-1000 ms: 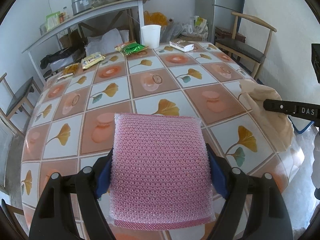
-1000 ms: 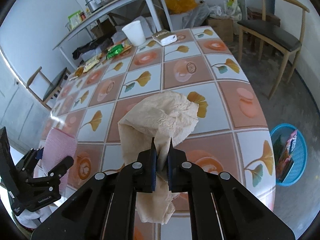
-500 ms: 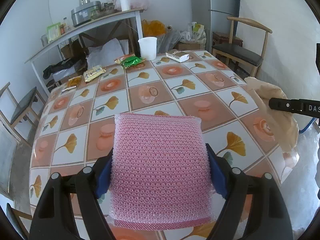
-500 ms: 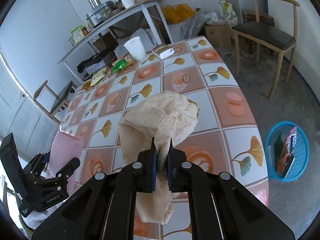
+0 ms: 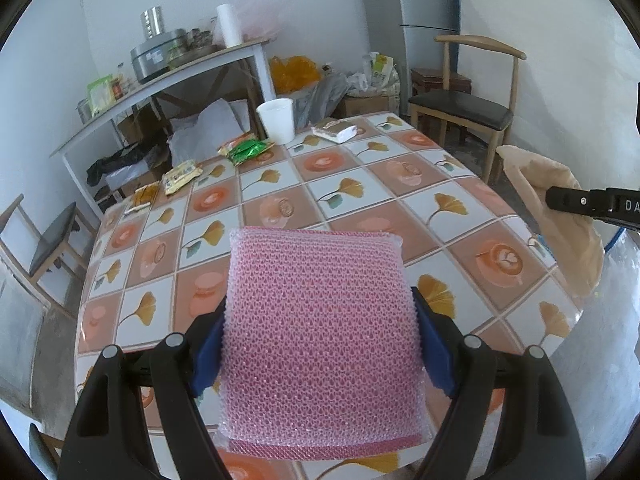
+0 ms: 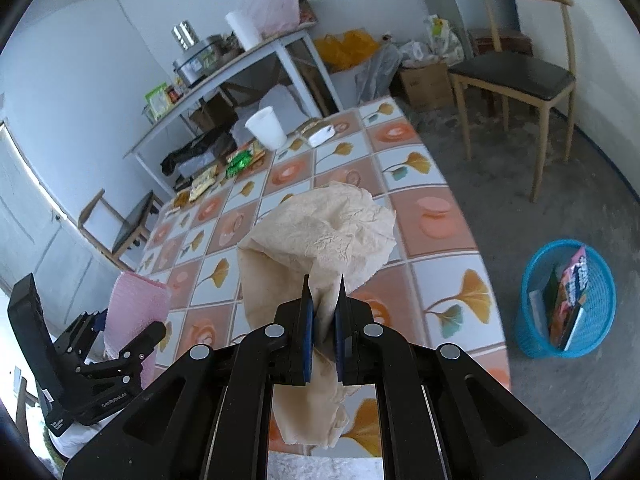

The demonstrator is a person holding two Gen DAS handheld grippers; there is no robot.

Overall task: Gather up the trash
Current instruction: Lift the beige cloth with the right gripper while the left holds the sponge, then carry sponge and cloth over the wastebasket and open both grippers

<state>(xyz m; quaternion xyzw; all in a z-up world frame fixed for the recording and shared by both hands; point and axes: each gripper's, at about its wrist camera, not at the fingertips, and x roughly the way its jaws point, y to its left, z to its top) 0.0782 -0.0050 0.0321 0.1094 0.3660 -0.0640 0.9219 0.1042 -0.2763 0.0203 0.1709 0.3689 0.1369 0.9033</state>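
Observation:
My left gripper (image 5: pixel 320 320) is shut on a wide pink bubble-wrap pad (image 5: pixel 320 340), held above the near end of the tiled table (image 5: pixel 360 196); its blue pads press both side edges. My right gripper (image 6: pixel 323 284) is shut on a crumpled beige paper (image 6: pixel 320 240), lifted over the table's right edge. In the left wrist view that paper (image 5: pixel 560 232) hangs at the far right from the right gripper's black finger (image 5: pixel 576 202). The right wrist view has the left gripper (image 6: pixel 132 344) with the pink pad (image 6: pixel 136 304) at lower left.
A blue waste basket (image 6: pixel 568 300) with packaging inside stands on the floor right of the table. At the table's far end are a white cup (image 5: pixel 276 120), a white packet (image 5: pixel 334 131) and green and yellow wrappers (image 5: pixel 248 150). Wooden chairs (image 5: pixel 468 108) flank the table.
Both grippers have risen and pulled back from the table, each keeping its load; more of the table and the floor with the blue basket shows now.

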